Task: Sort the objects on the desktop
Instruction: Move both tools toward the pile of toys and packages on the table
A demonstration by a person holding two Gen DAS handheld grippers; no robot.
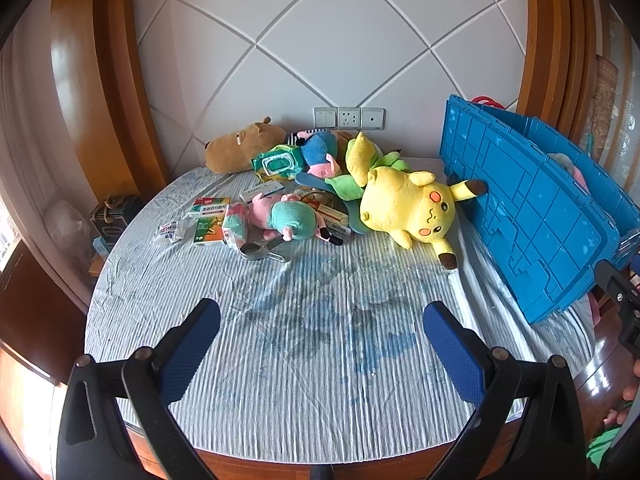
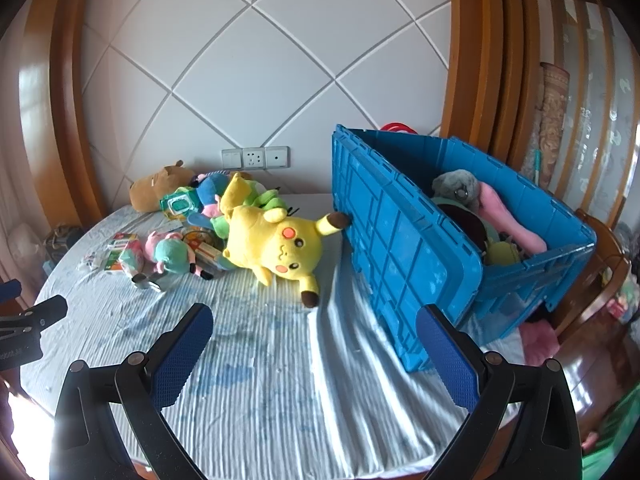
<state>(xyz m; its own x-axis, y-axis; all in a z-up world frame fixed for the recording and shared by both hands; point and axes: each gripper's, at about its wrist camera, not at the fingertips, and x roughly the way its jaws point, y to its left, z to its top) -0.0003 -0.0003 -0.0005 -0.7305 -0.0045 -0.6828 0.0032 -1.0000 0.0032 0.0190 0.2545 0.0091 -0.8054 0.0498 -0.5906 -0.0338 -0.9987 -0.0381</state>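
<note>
— Right wrist view: looks down into the blue crate (image 2: 404, 240), with a grey plush (image 2: 456, 190) and a pink plush (image 2: 508, 220) lying inside; right gripper (image 2: 314, 354) spread wide, holding nothing.

— Left wrist view: shows only the crate's outer wall, but clearer medicine boxes (image 1: 210, 206) and a metal clip (image 1: 260, 250); print too small to read. Left gripper (image 1: 322, 346) likewise spread, empty. Yellow plush (image 1: 412, 210) lying on the cloth, ear touching the crate.

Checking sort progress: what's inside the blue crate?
Right wrist view: blue crate holds a grey plush, a pink plush, a yellow-green plush and something dark. Anything underneath them is covered. Both grippers hover open, empty.
</note>
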